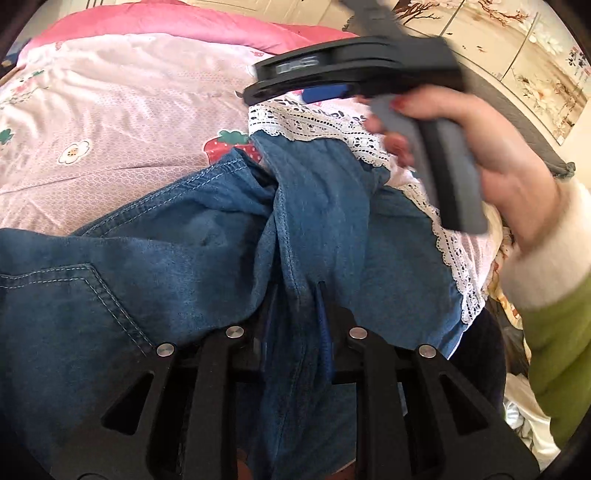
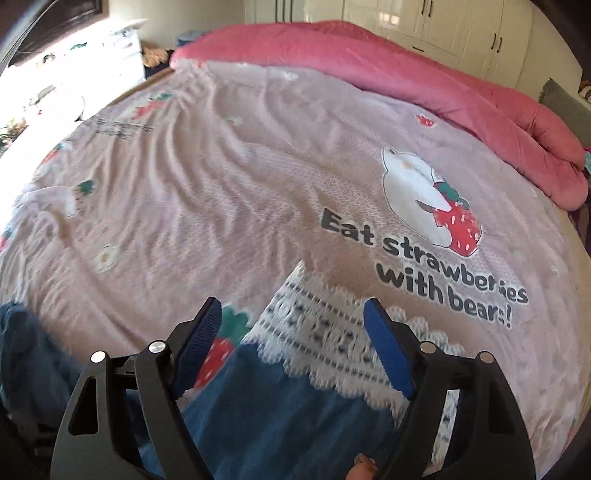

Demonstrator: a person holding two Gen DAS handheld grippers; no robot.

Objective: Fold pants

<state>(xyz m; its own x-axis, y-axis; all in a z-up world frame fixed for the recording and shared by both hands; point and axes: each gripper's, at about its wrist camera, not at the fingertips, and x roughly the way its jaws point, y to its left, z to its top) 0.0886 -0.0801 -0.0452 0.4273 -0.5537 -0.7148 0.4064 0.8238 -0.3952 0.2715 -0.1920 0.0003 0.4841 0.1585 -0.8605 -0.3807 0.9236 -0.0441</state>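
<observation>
Blue denim pants (image 1: 177, 266) with white lace hems (image 1: 317, 125) lie bunched on a pink bedspread (image 1: 122, 122). My left gripper (image 1: 295, 325) is shut on a fold of the denim near its middle seam. My right gripper (image 2: 295, 314) is open, its blue pads (image 2: 388, 350) spread above the lace hem (image 2: 325, 325) of a pant leg (image 2: 280, 413) without touching it. In the left wrist view the right gripper (image 1: 325, 92) hovers over the far lace hem, held by a hand (image 1: 491, 155).
A rolled pink quilt (image 2: 424, 88) runs along the far side of the bed. White wardrobes (image 2: 436, 22) stand behind it. The bedspread (image 2: 221, 166) stretches wide to the left. A green sleeve (image 1: 554, 350) is at the right edge.
</observation>
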